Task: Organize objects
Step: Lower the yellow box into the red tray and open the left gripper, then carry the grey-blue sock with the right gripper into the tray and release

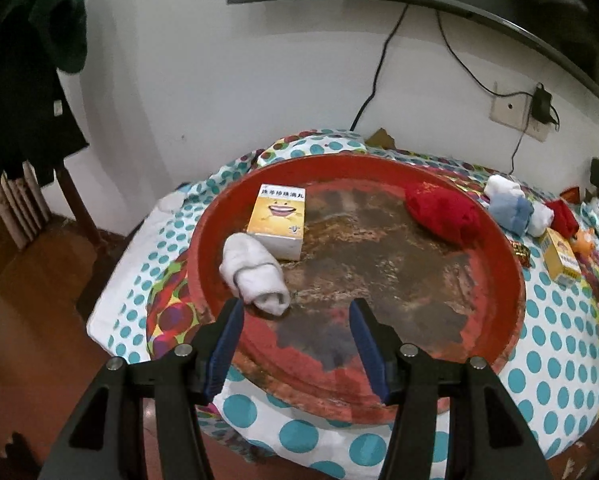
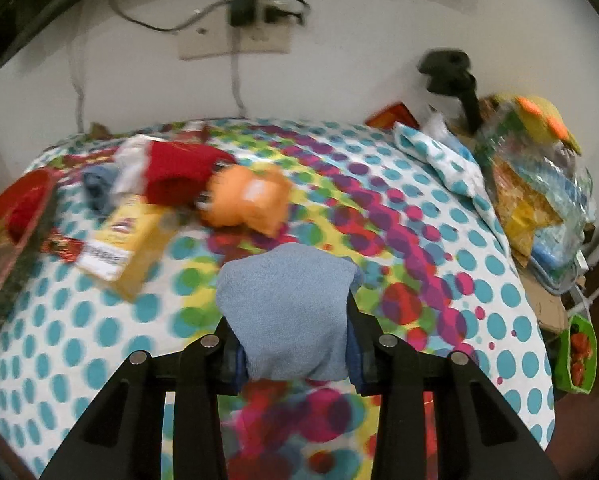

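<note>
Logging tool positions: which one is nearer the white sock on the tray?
Left. The left tool hovers open just before the white sock; the right tool grips a blue sock away from the tray.

Left gripper (image 1: pixel 296 316): two matte black moulded arms of triangular, open-frame form, each with elongated cut-out windows. Four round silver pivot pins sit on the upper faces, two per arm. Each finger carries a blue ribbed pad (image 1: pixel 225 344) on its inner face, set into a black backing plate.

Right gripper (image 2: pixel 295 320): identical construction. Black open-frame arms with cut-outs, four silver pins in a row, and blue pads (image 2: pixel 354 354) on the inner faces, largely covered in this view. No markings, cables or skin are visible on either unit.
</note>
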Tool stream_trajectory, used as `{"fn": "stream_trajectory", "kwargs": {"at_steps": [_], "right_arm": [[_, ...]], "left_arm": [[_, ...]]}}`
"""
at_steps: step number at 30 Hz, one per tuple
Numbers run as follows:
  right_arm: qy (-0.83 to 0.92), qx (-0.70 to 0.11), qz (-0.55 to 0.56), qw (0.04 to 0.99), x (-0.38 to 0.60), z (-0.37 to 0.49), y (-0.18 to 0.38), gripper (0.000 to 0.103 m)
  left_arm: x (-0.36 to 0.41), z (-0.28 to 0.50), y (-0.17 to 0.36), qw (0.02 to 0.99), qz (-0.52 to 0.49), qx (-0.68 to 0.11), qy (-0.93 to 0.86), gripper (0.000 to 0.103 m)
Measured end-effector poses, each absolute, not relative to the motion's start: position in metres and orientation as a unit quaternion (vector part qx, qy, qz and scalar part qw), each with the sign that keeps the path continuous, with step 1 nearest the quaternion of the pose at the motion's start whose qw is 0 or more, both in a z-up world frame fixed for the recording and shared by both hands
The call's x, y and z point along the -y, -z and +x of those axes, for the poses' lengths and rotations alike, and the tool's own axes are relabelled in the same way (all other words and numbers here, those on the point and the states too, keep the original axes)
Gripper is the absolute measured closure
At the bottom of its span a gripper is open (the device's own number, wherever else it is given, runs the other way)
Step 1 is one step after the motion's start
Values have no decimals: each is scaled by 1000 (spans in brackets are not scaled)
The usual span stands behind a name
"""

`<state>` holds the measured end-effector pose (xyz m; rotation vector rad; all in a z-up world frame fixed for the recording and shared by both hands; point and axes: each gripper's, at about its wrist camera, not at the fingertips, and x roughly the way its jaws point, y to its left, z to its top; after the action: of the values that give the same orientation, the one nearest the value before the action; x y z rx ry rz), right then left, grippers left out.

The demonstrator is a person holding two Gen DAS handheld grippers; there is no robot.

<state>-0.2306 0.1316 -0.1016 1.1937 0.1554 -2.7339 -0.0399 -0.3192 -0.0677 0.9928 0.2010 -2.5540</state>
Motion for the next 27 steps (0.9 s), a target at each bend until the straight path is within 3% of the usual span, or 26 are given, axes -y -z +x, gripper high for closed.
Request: {"fn": "stream_trajectory", "kwargs": {"at_steps": [17, 27], "right_arm": [[879, -89, 365, 295, 71, -170, 63, 68], [844, -125, 392, 344, 171, -170, 82, 67]], "left_arm": [[340, -32, 65, 214, 345, -114, 907, 47], [352, -30, 66, 221, 341, -140, 903, 47]]}}
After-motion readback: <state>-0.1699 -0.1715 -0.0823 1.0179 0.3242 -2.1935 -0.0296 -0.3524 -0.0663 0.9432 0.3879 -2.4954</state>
